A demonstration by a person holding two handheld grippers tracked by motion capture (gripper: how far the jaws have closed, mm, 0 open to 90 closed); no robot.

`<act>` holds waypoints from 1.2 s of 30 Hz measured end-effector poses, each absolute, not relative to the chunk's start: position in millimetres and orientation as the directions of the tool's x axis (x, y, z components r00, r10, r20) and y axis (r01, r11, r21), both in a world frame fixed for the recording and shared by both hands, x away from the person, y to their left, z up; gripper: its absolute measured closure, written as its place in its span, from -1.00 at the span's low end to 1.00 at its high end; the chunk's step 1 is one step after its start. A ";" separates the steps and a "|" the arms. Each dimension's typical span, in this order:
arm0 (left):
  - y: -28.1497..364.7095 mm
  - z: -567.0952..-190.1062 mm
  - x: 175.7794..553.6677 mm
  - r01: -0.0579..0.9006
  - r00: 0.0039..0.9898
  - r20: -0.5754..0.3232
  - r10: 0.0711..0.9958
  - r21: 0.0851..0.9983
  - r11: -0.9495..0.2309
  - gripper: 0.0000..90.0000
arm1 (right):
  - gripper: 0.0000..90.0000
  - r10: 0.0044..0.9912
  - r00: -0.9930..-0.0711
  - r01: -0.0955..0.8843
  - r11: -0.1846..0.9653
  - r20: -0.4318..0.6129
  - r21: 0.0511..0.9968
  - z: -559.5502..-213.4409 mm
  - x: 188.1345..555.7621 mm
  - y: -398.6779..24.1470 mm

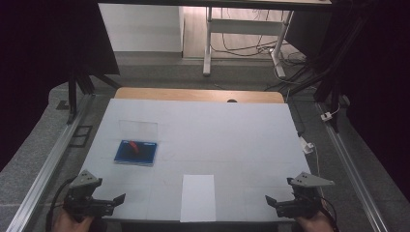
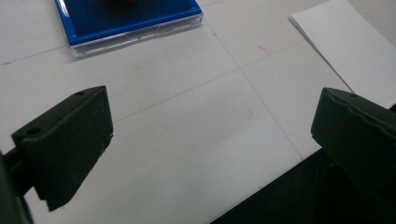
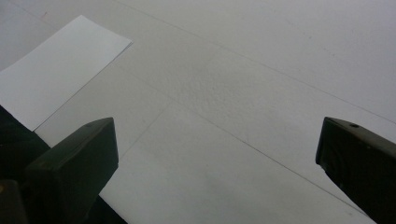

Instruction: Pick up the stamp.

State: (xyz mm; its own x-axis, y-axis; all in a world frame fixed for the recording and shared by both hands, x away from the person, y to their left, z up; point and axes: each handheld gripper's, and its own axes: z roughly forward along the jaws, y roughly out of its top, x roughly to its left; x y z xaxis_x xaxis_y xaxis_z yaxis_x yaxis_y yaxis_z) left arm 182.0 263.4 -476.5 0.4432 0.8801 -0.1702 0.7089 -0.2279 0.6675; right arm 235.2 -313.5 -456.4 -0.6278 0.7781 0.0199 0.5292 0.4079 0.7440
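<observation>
A blue tray in a clear case (image 1: 136, 152) lies on the left half of the white table (image 1: 227, 130), with a small red thing (image 1: 133, 146) in it; its clear lid (image 1: 138, 130) lies just behind. A white sheet of paper (image 1: 198, 197) rests at the front middle edge. My left gripper (image 1: 107, 204) hovers at the front left corner, open, nothing between its jaws. My right gripper (image 1: 275, 205) hovers at the front right corner, also open and holding nothing. The blue tray (image 2: 128, 21) and the paper (image 2: 345, 49) appear ahead in the left gripper view; the paper (image 3: 58, 70) lies to the left in the right gripper view.
A wooden strip (image 1: 198, 94) borders the table's far edge. Metal rails (image 1: 48, 164) run along both sides. A desk frame with cables (image 1: 241, 38) stands on the floor beyond. A white plug (image 1: 306, 145) lies off the right edge.
</observation>
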 end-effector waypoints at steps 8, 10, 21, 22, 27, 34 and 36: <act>260.6 -475.1 188.4 0.680 0.486 -0.181 0.855 0.693 -0.240 -1.00 | -1.00 0.775 -0.632 0.528 0.418 0.014 0.739 -456.7 235.2 -312.5; 259.5 -475.3 191.4 0.672 0.498 -0.183 0.848 0.699 -0.245 -1.00 | -1.00 0.774 -0.633 0.530 0.417 0.017 0.738 -456.6 235.4 -312.7; 250.6 -476.4 209.2 0.611 0.547 -0.116 0.829 0.732 -0.300 -1.00 | -1.00 0.773 -0.635 0.530 0.420 0.016 0.737 -456.8 235.5 -312.3; 250.1 -476.8 211.1 0.605 0.550 -0.112 0.828 0.736 -0.302 -1.00 | -1.00 0.772 -0.635 0.529 0.420 0.016 0.737 -456.8 235.5 -312.4; 249.4 -479.6 221.9 0.598 0.548 -0.099 0.830 0.740 -0.307 -1.00 | -1.00 0.773 -0.634 0.531 0.419 0.017 0.737 -456.8 235.3 -312.0; 248.4 -484.1 239.4 0.588 0.549 -0.076 0.833 0.743 -0.319 -1.00 | -1.00 0.766 -0.642 0.524 0.426 0.013 0.738 -456.9 234.9 -311.9; 248.9 -484.5 245.3 0.595 0.542 -0.087 0.836 0.742 -0.309 -1.00 | -1.00 0.765 -0.643 0.523 0.428 0.012 0.737 -456.9 234.9 -311.9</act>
State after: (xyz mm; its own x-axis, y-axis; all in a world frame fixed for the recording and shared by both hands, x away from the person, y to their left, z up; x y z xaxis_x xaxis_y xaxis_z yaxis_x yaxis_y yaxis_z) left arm 245.3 248.9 -484.5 0.5419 0.8359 -0.0872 0.5954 -0.3085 0.7418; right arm 234.9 -311.9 -456.9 -0.6434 0.7654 0.0119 0.5226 0.4278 0.7375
